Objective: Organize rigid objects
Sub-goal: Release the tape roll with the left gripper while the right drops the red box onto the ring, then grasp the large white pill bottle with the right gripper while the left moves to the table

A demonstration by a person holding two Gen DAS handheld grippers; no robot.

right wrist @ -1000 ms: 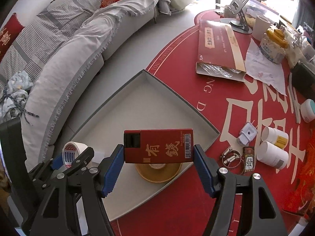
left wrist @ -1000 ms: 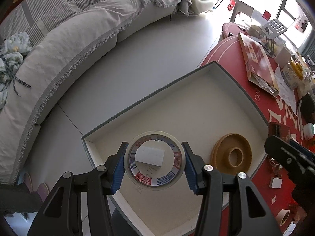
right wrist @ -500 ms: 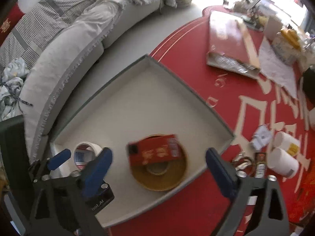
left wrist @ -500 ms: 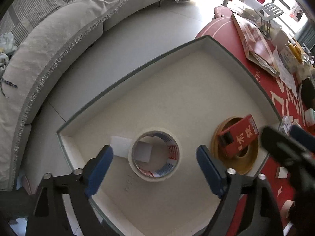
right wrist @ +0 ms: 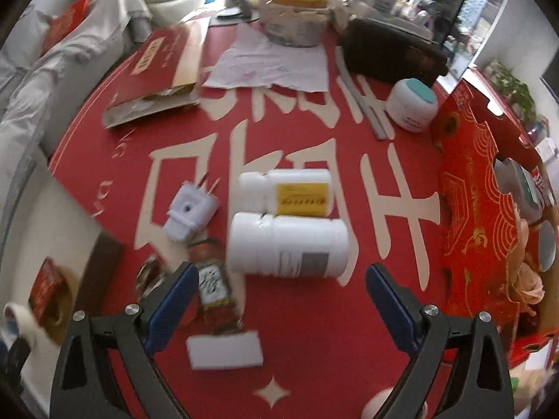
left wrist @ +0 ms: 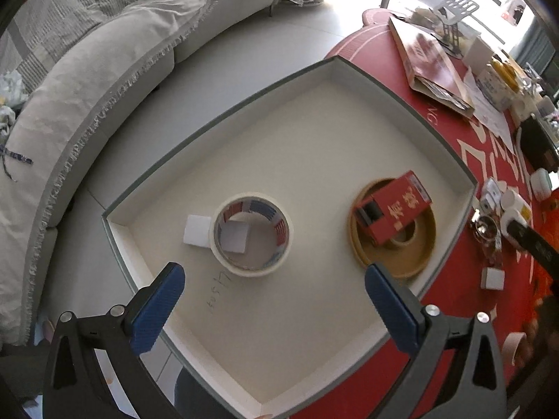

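— Left gripper [left wrist: 272, 300] now?
— Fingers spread wide, just opened, nothing pinched. Tape roll [left wrist: 252, 234] sitting free in the white tray [left wrist: 223, 118], just ahead of the blue fingers and between them. Small white block [left wrist: 197, 230] touching the roll on the left finger's side.
— And the red box?
— Red box [left wrist: 393, 209] dropped too, leaning tilted on the brown ring [left wrist: 394, 241], ahead of the right finger of that same gripper. Both inside the tray.
— Right gripper [right wrist: 279, 300]?
— Fingers wide apart as well, empty. Now over the red bench [right wrist: 314, 366], picture a bit blurry. Two white bottles [right wrist: 286, 244] lying on their sides straight ahead, side by side and looking like touching. White plug [right wrist: 190, 213] ahead toward the left finger. Small red packet [right wrist: 211, 282] right beside the left finger. White block [right wrist: 223, 352] down low between the fingers.
— Which step, then?
— Looks like dropping done, picking the next thing started.
— Next move?
— Probably going down onto the near bottle, one finger on each long side, then a squeeze. Careful: round bottle, could roll away.
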